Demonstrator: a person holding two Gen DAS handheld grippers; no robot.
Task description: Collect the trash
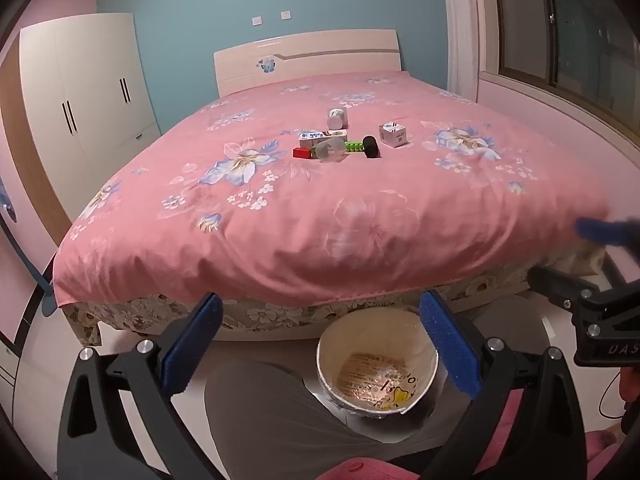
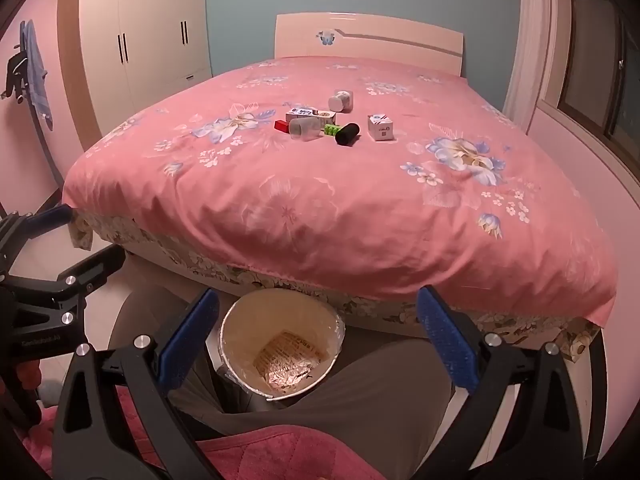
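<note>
Left hand-held gripper (image 1: pixel 320 344), right hand-held gripper (image 2: pixel 318 342) wide, empty; round lined bin (image 2: pixel 280 354) below.

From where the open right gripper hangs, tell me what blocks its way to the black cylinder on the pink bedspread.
Nothing visible does: between the right gripper and the black cylinder lies only bare pink bedspread.

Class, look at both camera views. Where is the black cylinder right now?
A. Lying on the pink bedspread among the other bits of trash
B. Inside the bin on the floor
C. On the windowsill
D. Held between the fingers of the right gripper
A. The black cylinder lies on the pink bedspread beside the green item, while the bin stands on the floor and both grippers are open and empty.
</note>
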